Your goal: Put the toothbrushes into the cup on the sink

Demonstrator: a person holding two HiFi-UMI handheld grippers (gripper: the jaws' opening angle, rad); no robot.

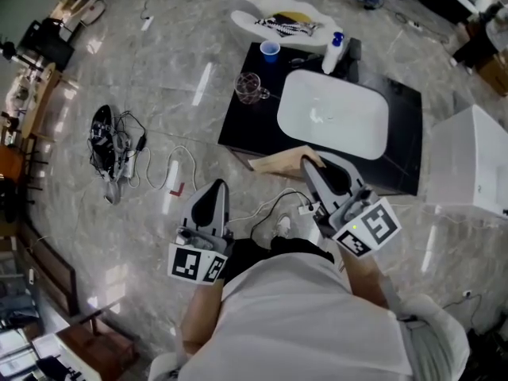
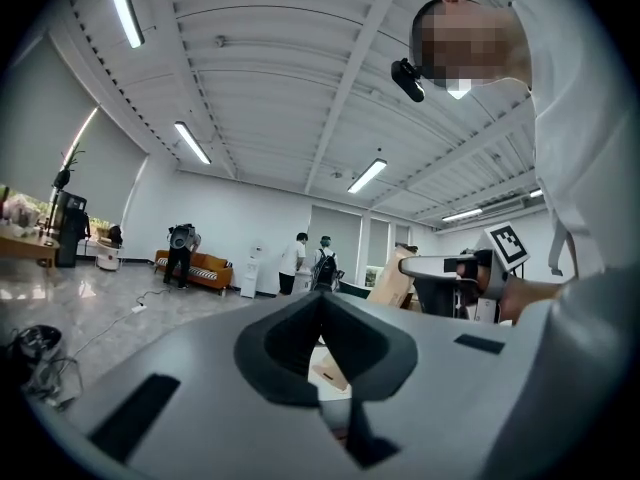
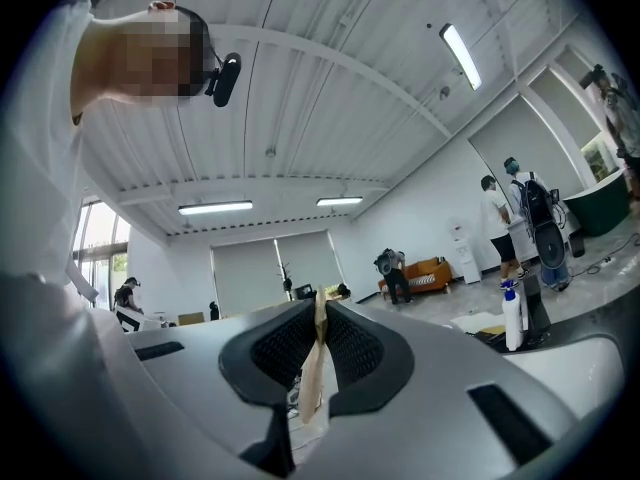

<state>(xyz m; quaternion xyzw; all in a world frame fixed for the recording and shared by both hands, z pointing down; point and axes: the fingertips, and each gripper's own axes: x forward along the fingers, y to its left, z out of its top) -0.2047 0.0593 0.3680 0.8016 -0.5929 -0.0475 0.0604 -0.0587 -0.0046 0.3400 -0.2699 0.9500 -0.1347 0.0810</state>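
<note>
**A:** Claw status?

**B:** The right claw (image 3: 320, 304) is clamped on a thin tan sheet (image 1: 276, 163) that looks like cardboard. In the right gripper view the sheet sits edge-on between the pads and hangs below the tips. The left claw (image 2: 322, 296) has its tips together with nothing between them.

**A:** Where are they relative to the sink?

**B:** Both are held level in front of the person. The right claw is at the near edge of the black worktop (image 1: 401, 145), just near of the white sink basin (image 1: 349, 125). The tan sheet sticks out to the left, over the near-left corner of the worktop. The left claw is further left and nearer, over the floor and clear of the worktop.

**A:** Cup?

**B:** The blue cup (image 1: 270, 50) stands upright at the far-left corner of the worktop, beyond the basin and apart from it. A clear glass mug (image 1: 249, 87) sits on the left edge, just left of the basin. A white bottle with a blue cap (image 1: 333, 54) stands at the far edge, right of the blue cup.

**A:** Toothbrushes?

**B:** I can't make them out in any view. A white tray (image 1: 250, 18) lies on the floor beyond the worktop with something striped on it, too small to identify.

**A:** Anything else nearby?

**B:** A cable tangle (image 1: 111, 145) lies on the floor well to the left, and a white box (image 1: 472, 161) sits right of the worktop.
</note>
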